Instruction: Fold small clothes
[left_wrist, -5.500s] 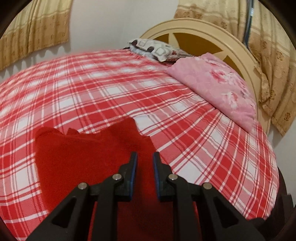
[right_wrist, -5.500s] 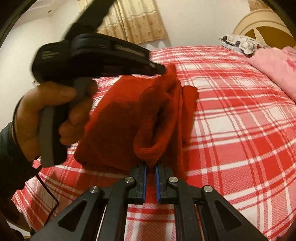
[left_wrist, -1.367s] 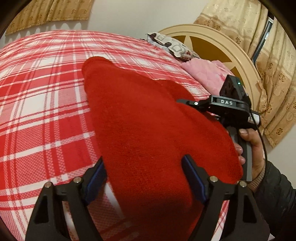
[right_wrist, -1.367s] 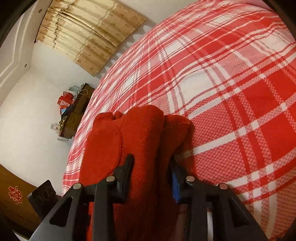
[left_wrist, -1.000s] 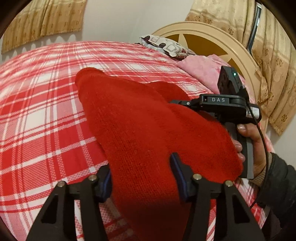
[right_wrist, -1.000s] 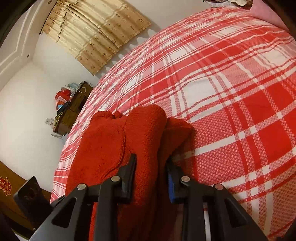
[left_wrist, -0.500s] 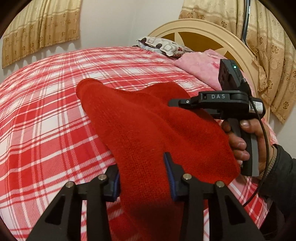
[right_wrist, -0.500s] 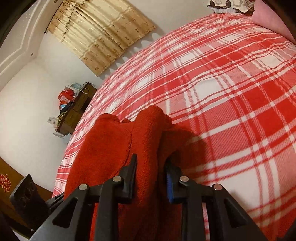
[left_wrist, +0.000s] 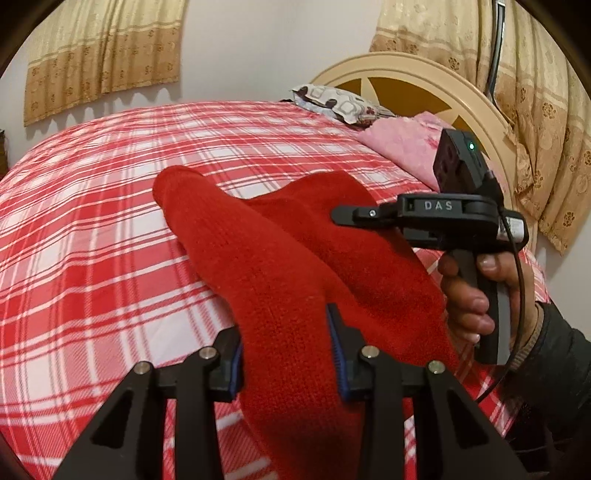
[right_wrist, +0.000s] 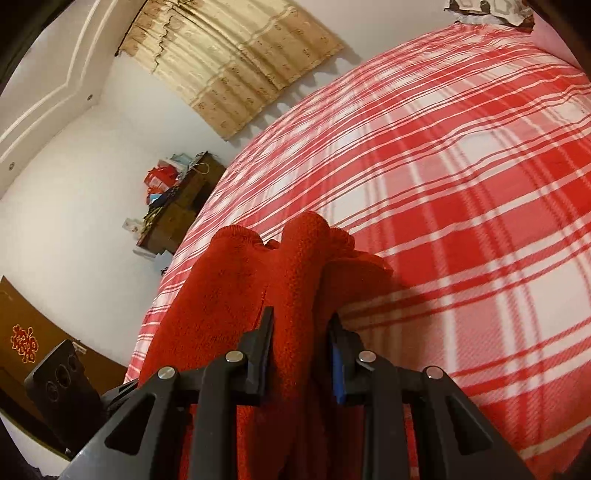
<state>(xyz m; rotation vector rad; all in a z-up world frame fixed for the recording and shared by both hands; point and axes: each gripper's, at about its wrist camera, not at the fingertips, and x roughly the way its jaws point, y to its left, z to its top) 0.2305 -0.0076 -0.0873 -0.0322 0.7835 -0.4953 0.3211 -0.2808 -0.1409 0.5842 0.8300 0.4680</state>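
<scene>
Our left gripper (left_wrist: 288, 354) has just been closing, and its jaws now clamp a thick bunch of the red knitted garment (left_wrist: 280, 266) at the near edge; our right gripper (right_wrist: 301, 354) is likewise clenched on a gathered ridge of the same cloth, seen close in its own view; we judge the two grips are set on neighbouring parts of the near hem so that the piece can be carried as one and laid over itself into a fold. From the jaws outward, the garment stretches away across the plaid bedspread (left_wrist: 92, 229), its far end resting on the bed while the near part is raised by the grippers; it looks soft and heavy, so it may sag between the two holds. In the left view a hand (left_wrist: 476, 295) grips the right tool's handle at the right, and the body of that tool bears the letters "DAS"; a green light shows on its top. Far off lie a patterned pillow (left_wrist: 332, 103), a pink blanket (left_wrist: 402, 147) and the cream headboard (left_wrist: 424, 74); a red emblem marks the brown door (right_wrist: 26, 343), too small to read.
</scene>
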